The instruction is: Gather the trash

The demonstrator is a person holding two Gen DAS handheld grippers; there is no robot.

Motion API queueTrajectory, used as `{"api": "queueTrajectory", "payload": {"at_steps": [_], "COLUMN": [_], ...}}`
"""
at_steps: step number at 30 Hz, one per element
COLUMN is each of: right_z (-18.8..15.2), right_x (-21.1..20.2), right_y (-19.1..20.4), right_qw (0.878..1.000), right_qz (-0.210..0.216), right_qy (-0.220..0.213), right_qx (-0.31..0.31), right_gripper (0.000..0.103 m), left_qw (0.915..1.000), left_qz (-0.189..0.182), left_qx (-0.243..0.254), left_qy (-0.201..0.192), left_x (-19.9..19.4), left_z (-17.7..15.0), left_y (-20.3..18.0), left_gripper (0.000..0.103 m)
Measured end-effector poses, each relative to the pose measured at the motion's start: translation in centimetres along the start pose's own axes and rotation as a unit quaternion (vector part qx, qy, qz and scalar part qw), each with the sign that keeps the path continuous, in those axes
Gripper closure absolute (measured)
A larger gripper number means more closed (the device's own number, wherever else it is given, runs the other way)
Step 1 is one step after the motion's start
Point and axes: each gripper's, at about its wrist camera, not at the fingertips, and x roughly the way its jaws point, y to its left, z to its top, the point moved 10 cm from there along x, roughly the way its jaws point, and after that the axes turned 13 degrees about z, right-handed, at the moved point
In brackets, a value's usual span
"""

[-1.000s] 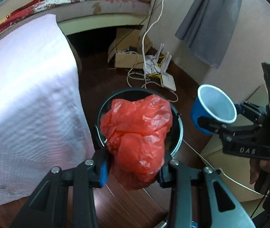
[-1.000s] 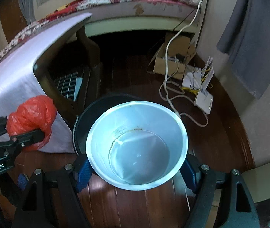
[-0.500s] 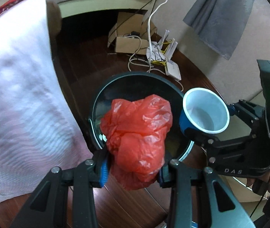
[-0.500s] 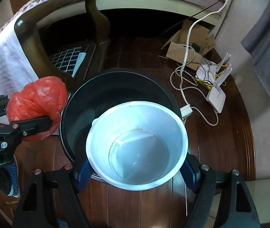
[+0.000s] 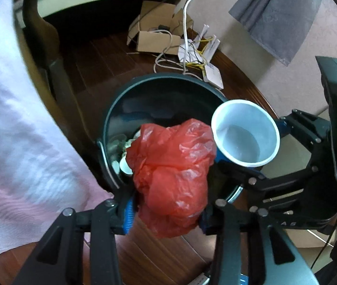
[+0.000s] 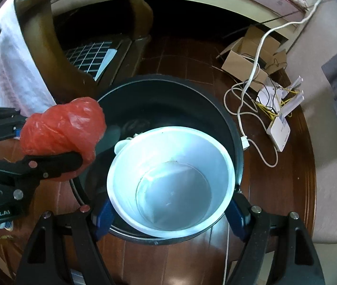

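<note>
Dark wooden floor [image 6: 187, 54] lies under a round black bin [image 6: 227, 121], which stands beside a chair leg [image 6: 37, 54] and not far from a cardboard box [image 6: 239, 61] with cables. The left gripper [image 5: 166, 216] is clamped on a crumpled red plastic bag [image 5: 173, 178], and the right gripper [image 6: 168, 216] is clamped on a white paper cup [image 6: 170, 185] whose open mouth faces the camera. Both things hang over the bin. The cup is above the near part of the opening, while the bag sits over the left rim, partly outside in the right wrist view. The cup therefore seems better placed to drop; the bag probably needs to go a little more toward the middle of the bin.
</note>
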Motion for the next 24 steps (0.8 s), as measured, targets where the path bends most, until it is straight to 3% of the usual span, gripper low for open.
{"api": "queueTrajectory", "payload": {"at_steps": [1,2,12,24], "right_z": [-0.1,-0.6,-2.5,-2.7], "right_x": [0.2,0.3,-1.3,-4.7], "right_y": [-0.2,-0.6,-2.0,0.7], "right_qw": [1.0,0.999,0.999,0.999], "right_qz": [-0.011,-0.025,-0.045,-0.033], "right_qy": [0.006,0.015,0.025,-0.003], "right_qx": [-0.007,-0.012,-0.001,0.007], "right_gripper": [0.015,0.002,0.001,0.001], "left_qw": [1.0,1.0,0.9993,0.997], "left_qz": [0.002,0.002,0.037,0.071], "left_qx": [-0.003,-0.006,-0.007,-0.01], "left_qy": [0.003,0.004,-0.004,-0.03], "left_x": [0.1,0.2,-0.9,-4.8], "left_z": [-0.1,-0.1,-1.0,-2.8], "left_y": [0.2,0.2,1.5,3.2], "left_gripper": [0.036,0.026,0.025,0.024]}}
